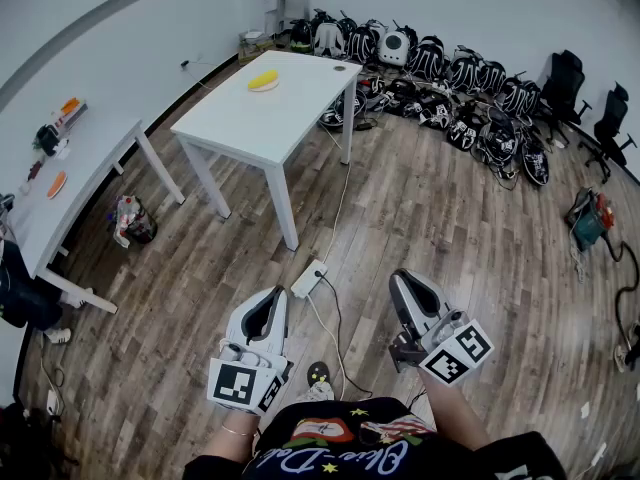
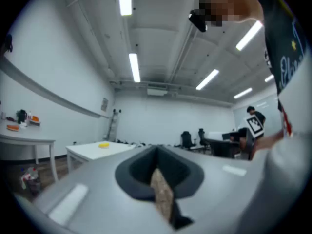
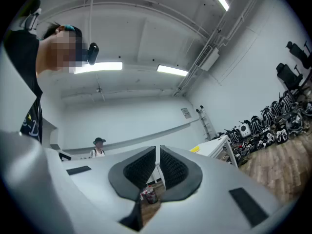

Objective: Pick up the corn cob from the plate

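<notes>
The yellow corn cob (image 1: 263, 80) lies on a plate on the white table (image 1: 250, 118), far across the wooden floor from me. Both grippers are held close to my body, well short of the table. My left gripper (image 1: 268, 306) is shut with nothing between its jaws. My right gripper (image 1: 411, 288) is also shut and empty, tilted a little upward. In the left gripper view the corn cob (image 2: 103, 145) is a small yellow spot on the table (image 2: 92, 152). The right gripper view shows the corn cob (image 3: 195, 149) at the table's edge (image 3: 217, 145).
Several backpacks (image 1: 450, 78) are piled along the far wall beside office chairs (image 1: 565, 78). A second white table (image 1: 60, 198) with small items stands at the left, a bag (image 1: 132, 220) on the floor next to it. A power strip (image 1: 308, 280) and cable lie ahead. A person (image 3: 99, 147) stands far off.
</notes>
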A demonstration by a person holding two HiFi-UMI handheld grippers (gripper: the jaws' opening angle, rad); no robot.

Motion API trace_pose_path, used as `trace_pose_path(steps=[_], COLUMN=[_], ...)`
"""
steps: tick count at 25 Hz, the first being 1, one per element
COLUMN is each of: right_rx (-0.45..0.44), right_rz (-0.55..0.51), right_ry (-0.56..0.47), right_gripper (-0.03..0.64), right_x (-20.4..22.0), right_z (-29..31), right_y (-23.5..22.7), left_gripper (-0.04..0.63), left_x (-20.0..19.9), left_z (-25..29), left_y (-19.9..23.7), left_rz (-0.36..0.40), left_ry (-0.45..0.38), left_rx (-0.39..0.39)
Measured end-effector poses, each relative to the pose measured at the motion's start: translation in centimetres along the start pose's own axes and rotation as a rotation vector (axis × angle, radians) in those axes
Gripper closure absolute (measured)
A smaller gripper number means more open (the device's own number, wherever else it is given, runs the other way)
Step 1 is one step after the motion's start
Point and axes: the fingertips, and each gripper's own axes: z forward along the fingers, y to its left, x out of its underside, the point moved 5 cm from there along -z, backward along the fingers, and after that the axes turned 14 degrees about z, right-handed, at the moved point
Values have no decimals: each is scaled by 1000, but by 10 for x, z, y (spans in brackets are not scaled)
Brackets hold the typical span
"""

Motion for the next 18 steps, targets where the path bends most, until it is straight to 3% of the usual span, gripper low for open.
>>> trace_pose_path(steps=[4,7,12,18], right_rx=[-51,-35,9,-91], right_rz=[52,54,76,63], right_ry=[13,39,11,0], right_gripper=[601,601,601,601], right_x=[3,1,-32,-114], right_z=[49,70,106,181], right_y=[-15,-44,-133,-262], left_gripper=[598,598,598,598], left_x=[6,14,39,39], left_z=[59,100,186,331], left_y=[33,45,61,85], left_rz=[8,-3,-25,20], left_ry=[-3,-10,40,56], left_rx=[14,25,42,-57])
